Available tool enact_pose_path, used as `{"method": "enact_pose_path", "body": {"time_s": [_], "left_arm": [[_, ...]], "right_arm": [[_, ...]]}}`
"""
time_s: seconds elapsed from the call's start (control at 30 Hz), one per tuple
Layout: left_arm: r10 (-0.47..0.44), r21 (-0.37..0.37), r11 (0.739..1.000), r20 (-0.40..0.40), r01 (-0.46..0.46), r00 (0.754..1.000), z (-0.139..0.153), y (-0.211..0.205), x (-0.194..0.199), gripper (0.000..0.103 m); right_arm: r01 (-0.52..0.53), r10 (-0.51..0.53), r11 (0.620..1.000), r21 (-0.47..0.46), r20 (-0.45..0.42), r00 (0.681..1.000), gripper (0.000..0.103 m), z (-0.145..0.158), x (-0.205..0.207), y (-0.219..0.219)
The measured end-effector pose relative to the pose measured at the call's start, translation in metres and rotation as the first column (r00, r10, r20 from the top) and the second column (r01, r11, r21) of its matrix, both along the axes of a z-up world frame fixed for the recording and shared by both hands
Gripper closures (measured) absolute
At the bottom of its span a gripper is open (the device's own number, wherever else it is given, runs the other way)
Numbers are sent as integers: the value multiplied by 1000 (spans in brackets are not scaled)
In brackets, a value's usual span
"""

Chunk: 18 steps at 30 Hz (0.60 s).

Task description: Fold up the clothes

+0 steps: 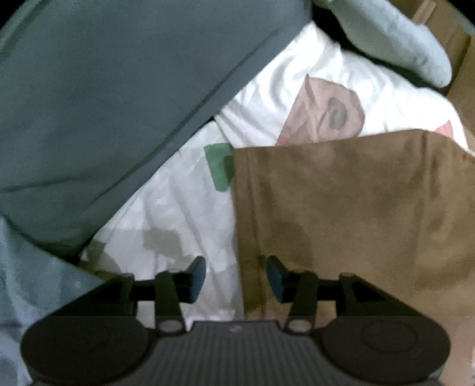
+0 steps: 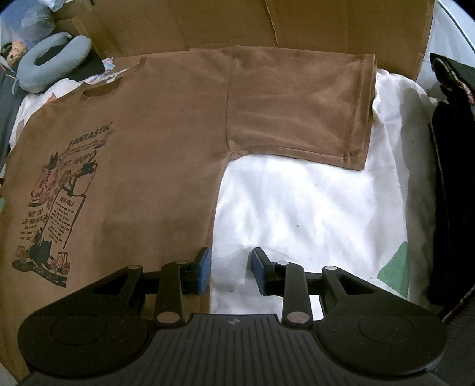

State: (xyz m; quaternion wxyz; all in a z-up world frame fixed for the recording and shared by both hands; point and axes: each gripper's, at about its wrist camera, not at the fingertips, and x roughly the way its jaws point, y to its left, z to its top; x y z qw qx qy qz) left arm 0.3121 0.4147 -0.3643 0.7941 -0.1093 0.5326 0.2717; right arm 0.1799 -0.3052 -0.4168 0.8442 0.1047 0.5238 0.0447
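White printed bedsheet [image 2: 311, 202], cardboard [image 2: 207, 23], blue neck pillow [image 2: 53, 59], dark teal cushion [image 1: 104, 104].

The brown T-shirt [image 2: 166, 124] is soft, matt cloth. Under it lies a wrinkled white cloth sheet [image 2: 311, 207]. Matt corrugated cardboard [image 2: 237, 23] fills the frame's top; the right gripper [image 2: 230, 271] is matt black plastic.

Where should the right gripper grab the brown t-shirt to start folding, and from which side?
Probably the sleeve, by its hemmed cuff. It lies flat, sticking out over the white sheet, so the open right gripper can slide in from the sheet side, pinch the cuff and fold it over the t-shirt.
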Motion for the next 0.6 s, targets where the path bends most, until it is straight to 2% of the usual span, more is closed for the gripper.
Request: {"method": "enact_pose_path", "body": {"time_s": [0.03, 0.1, 0.27, 0.33, 0.4, 0.43, 0.5, 0.6], "left_arm": [[-7, -7, 1000, 7, 7, 1000, 7, -2, -7, 42], [-29, -17, 999, 19, 30, 999, 21, -10, -21, 34], [-77, -40, 996, 15, 78, 997, 70, -40, -67, 28], [-85, -48, 995, 30, 86, 996, 94, -54, -89, 17], [-99, -56, 993, 33, 101, 995, 114, -66, -108, 16], [-109, -60, 992, 32, 111, 994, 125, -74, -116, 16], [-131, -70, 989, 44, 134, 990, 146, -87, -131, 16], [-152, -74, 985, 71, 157, 986, 174, -103, -152, 16]], "right_arm": [[-1, 1, 1000, 0, 6, 1000, 66, 2, -2, -1], [-2, 2, 1000, 6, 24, 1000, 66, 10, -8, -3], [12, -14, 998, 58, 37, 999, 63, 37, -28, -14], [20, -22, 997, 81, 33, 999, 58, 52, -41, -20], [20, -24, 995, 101, 31, 999, 55, 68, -55, -25], [9, -12, 994, 105, 34, 999, 50, 78, -61, -26], [-13, 8, 995, 97, 46, 999, 46, 98, -74, -29], [-11, 4, 994, 105, 69, 998, 45, 129, -94, -38]]}}
